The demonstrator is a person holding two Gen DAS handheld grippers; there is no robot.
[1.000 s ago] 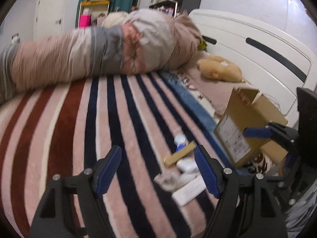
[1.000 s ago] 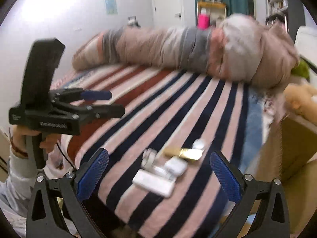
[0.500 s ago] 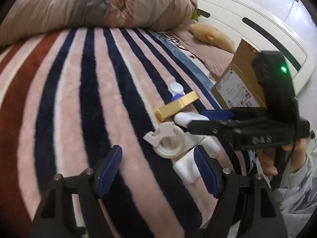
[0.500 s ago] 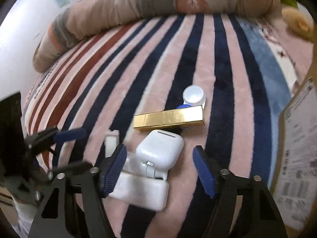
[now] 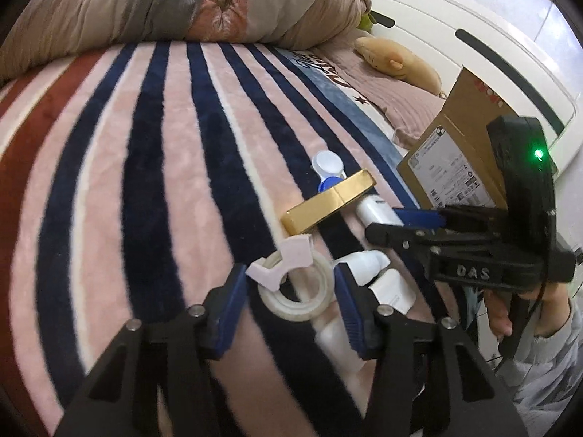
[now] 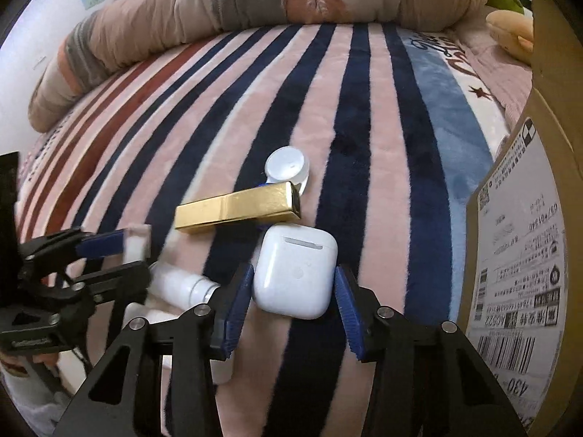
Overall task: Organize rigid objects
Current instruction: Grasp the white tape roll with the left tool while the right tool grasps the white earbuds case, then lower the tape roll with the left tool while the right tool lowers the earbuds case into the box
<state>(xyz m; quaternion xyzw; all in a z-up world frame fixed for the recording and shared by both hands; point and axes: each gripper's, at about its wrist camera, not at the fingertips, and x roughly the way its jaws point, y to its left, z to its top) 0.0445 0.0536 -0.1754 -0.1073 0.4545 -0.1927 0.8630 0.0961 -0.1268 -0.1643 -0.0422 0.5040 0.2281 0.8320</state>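
Observation:
Small objects lie in a cluster on the striped blanket (image 5: pixel 164 167). My left gripper (image 5: pixel 289 296) is open with its jaws on either side of a clear tape roll (image 5: pixel 296 287) with a pink dispenser piece. My right gripper (image 6: pixel 293 296) is open with its jaws flanking a white earbud case (image 6: pixel 295 273); a small gap shows on each side. A gold bar-shaped box (image 6: pixel 237 205) lies just beyond, also in the left wrist view (image 5: pixel 329 200). A white-capped bottle (image 6: pixel 288 167) lies behind it. White tubes (image 6: pixel 182 286) lie to the left.
An open cardboard box with a shipping label (image 6: pixel 521 255) stands at the right, also in the left wrist view (image 5: pixel 459 160). A rolled duvet (image 5: pixel 182 3) lies across the far side. A plush toy (image 5: pixel 400 62) rests by the white headboard.
Both grippers moved down and forward into the cluster. The left now straddles the tape roll; the right now straddles the earbud case, and both sets of jaws stand narrower.

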